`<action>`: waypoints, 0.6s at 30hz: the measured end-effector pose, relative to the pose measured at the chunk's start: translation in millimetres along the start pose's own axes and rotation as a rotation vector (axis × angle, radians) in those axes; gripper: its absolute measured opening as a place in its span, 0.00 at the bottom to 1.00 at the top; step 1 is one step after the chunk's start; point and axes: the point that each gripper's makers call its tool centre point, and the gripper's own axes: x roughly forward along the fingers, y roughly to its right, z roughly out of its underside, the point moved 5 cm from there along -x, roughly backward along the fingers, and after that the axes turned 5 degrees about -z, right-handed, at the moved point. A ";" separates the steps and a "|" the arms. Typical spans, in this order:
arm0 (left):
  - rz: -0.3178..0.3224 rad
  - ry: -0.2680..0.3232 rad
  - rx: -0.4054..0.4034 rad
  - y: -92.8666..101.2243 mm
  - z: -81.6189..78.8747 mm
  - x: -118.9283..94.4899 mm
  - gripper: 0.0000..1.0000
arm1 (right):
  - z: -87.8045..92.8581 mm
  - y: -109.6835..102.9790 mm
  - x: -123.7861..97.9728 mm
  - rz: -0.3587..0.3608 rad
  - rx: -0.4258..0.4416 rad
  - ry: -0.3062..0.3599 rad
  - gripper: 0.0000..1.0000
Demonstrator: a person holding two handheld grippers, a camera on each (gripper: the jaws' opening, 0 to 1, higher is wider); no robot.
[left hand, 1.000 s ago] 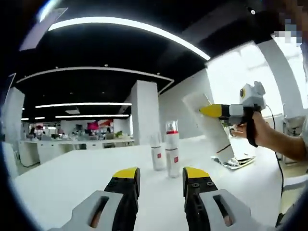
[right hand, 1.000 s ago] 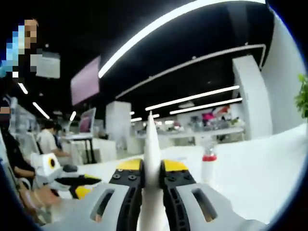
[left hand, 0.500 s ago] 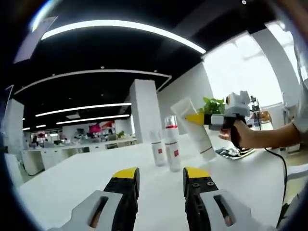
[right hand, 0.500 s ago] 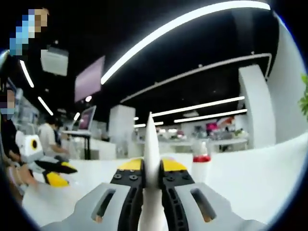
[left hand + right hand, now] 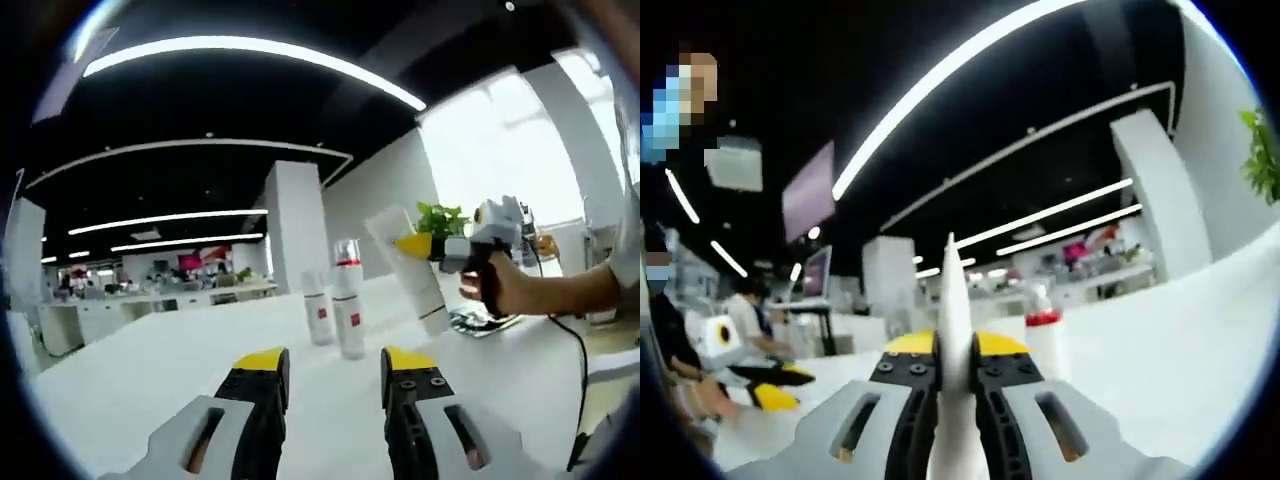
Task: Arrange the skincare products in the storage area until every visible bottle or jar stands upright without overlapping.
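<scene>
Left gripper (image 5: pixel 335 368) jaws gape empty before two upright bottles (image 5: pixel 348 312); right gripper (image 5: pixel 945 360) pinches a white tube (image 5: pixel 956 330).

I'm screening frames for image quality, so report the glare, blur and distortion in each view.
Left gripper view: the window behind the white squeeze tube is blown out, the straight ceiling light strips bow from fisheye distortion, and the two white bottles with red labels look soft. Right gripper view: the tube's edge between the right gripper is fairly sharp, the background office blurred.
</scene>
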 end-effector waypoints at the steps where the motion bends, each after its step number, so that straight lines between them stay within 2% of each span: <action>1: 0.030 -0.001 -0.043 6.1 -0.2 1.9 0.38 | -7.4 -7.3 2.5 -0.019 -0.011 0.040 0.10; 3: 0.108 -0.029 -0.121 23.1 2.0 8.5 0.39 | -14.5 -18.7 5.5 -0.048 0.000 0.084 0.10; 4: 0.119 -0.047 -0.138 28.8 3.4 12.2 0.41 | -16.5 -27.7 7.6 -0.087 0.030 0.108 0.10; 6: 0.121 -0.073 -0.081 45.0 5.2 25.4 0.49 | -15.4 -40.4 10.4 -0.152 0.069 0.114 0.10; 8: 0.108 -0.083 -0.027 54.7 2.7 34.2 0.57 | -11.9 -50.3 11.9 -0.220 0.057 0.094 0.10; 11: 0.105 -0.065 -0.031 69.7 -7.3 47.2 0.64 | -5.9 -63.2 11.8 -0.302 0.118 0.070 0.10; 14: 0.098 -0.044 -0.063 78.3 -12.6 57.4 0.61 | -3.8 -67.9 12.5 -0.340 0.156 0.068 0.10; 17: 0.063 -0.060 -0.046 76.1 -8.7 61.1 0.54 | -2.4 -70.2 12.4 -0.357 0.154 0.059 0.10; 18: 0.075 -0.059 -0.046 76.2 -9.0 60.7 0.55 | -1.7 -70.8 12.3 -0.362 0.156 0.056 0.10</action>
